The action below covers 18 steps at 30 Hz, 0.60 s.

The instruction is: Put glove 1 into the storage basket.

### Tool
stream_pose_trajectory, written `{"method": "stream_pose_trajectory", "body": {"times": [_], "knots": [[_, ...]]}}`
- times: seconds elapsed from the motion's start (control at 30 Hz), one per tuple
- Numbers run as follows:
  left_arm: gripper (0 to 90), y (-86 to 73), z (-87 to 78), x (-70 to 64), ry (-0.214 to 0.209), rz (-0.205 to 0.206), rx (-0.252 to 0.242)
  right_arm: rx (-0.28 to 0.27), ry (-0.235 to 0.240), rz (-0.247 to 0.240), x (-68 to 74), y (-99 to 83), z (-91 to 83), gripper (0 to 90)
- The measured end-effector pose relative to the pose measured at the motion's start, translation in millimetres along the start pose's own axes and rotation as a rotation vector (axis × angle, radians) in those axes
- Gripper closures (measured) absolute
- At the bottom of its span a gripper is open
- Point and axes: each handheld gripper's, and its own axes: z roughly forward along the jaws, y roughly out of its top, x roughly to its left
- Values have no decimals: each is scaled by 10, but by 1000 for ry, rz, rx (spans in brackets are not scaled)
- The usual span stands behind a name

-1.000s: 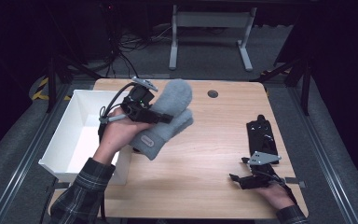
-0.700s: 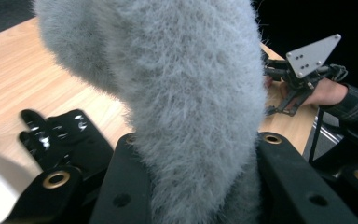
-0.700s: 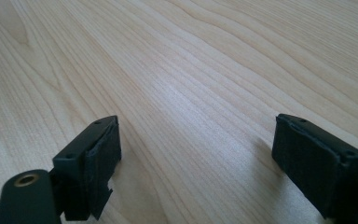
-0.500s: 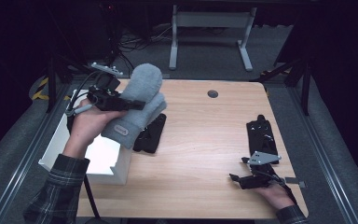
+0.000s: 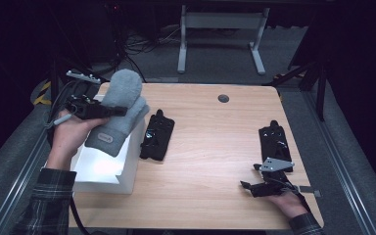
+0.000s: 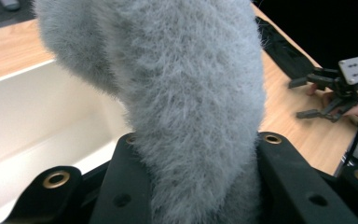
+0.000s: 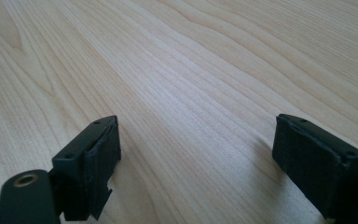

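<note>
Over the white bin [image 5: 105,171], the left hand-held gripper [image 5: 108,111] is clenched on the grey fluffy mitten [image 5: 120,110], its long axis slanting cuff-down toward the bin below, so a drop looks close. Right of the bin lies a black cradle [image 5: 156,134]. Far right of the bin, the right hand-held gripper [image 5: 247,185] rests released on the desk [image 5: 210,147].

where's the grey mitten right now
In the high view the grey mitten is at the table's left side, clamped in the left hand-held gripper above the white bin, left of a black holder.
</note>
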Motion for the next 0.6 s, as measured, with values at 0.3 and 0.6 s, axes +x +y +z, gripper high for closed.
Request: {"method": "stream_pose_trajectory", "body": {"times": [0.3,0.6], "knots": [[703,-300,56,375,48,-107,27,1,-1,-1,-1,1,1,156],[699,-613,344,689,77,-209,88,-1,-2,-2,-2,1,2,156]]}}
